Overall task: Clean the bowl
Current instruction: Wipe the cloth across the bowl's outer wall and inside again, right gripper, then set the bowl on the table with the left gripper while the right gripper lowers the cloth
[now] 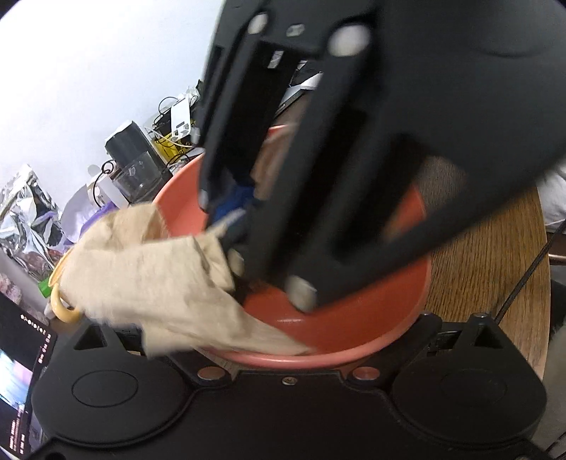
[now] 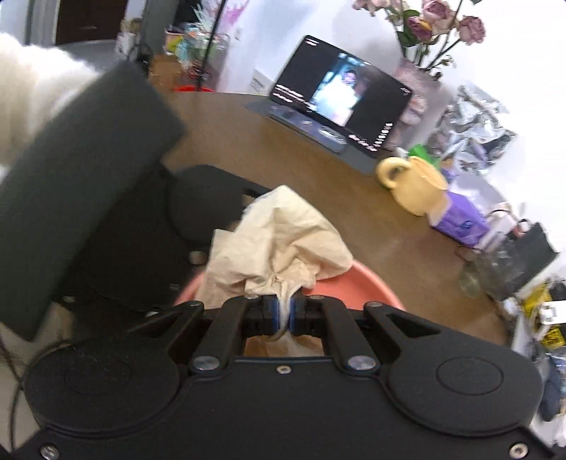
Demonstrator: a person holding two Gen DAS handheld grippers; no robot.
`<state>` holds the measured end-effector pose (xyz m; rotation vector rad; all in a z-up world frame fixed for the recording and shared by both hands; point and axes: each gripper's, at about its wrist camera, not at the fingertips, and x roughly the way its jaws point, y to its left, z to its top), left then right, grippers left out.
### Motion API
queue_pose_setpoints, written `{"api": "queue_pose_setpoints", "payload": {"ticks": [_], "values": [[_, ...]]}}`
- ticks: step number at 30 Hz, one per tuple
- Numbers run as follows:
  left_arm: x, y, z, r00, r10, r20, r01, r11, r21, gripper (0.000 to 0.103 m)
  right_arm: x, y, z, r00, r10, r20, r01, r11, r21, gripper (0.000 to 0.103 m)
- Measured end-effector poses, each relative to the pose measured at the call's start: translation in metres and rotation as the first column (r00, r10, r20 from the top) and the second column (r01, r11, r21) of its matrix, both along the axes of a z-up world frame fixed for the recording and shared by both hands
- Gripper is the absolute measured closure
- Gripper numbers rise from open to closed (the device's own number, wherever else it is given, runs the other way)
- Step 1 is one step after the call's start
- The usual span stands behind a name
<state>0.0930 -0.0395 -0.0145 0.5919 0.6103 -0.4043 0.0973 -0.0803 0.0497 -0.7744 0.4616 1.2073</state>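
Observation:
A salmon-pink bowl (image 1: 353,325) (image 2: 357,283) stands on the wooden table. My right gripper (image 2: 281,313) (image 1: 226,226) reaches down into it from above, shut on a crumpled beige cloth (image 2: 276,240) (image 1: 148,276). The cloth is pinched between the blue pads and spills over the bowl's rim. My left gripper (image 1: 283,368) sits right against the bowl's near rim, its side arms spread wide. Its fingertips are hidden under the bowl, so its grip is unclear. In the right wrist view its black body lies beyond the cloth.
A lit tablet (image 2: 339,102), a yellow jug (image 2: 414,184), a purple tissue pack (image 2: 460,223), a foil bag (image 2: 474,120) and a vase of flowers (image 2: 442,28) crowd the table's far side. A black-lidded glass jar (image 1: 131,159) stands behind the bowl. The table edge (image 1: 541,283) curves close by.

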Motion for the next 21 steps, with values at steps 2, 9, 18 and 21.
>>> {"api": "queue_pose_setpoints", "payload": {"ticks": [2,9,18,21], "values": [[0.001,0.0,0.0,1.0,0.002,0.001,-0.002,1.0,-0.001,0.007,-0.002,-0.003,0.0,0.999,0.005,-0.034,-0.005,1.0,0.001,0.097],[0.006,0.002,0.001,1.0,0.015,-0.005,-0.015,1.0,-0.012,0.007,-0.009,-0.016,-0.007,0.997,0.006,-0.077,-0.01,0.999,-0.049,0.097],[0.018,0.012,0.003,0.997,0.066,-0.049,-0.069,0.996,-0.053,0.007,-0.001,-0.041,-0.004,0.992,-0.106,-0.074,0.106,0.994,-0.009,0.097],[0.022,0.018,0.004,0.992,0.105,-0.065,-0.11,0.991,-0.07,0.007,0.008,-0.05,0.003,0.982,-0.159,-0.098,0.165,0.984,0.063,0.097]]}}
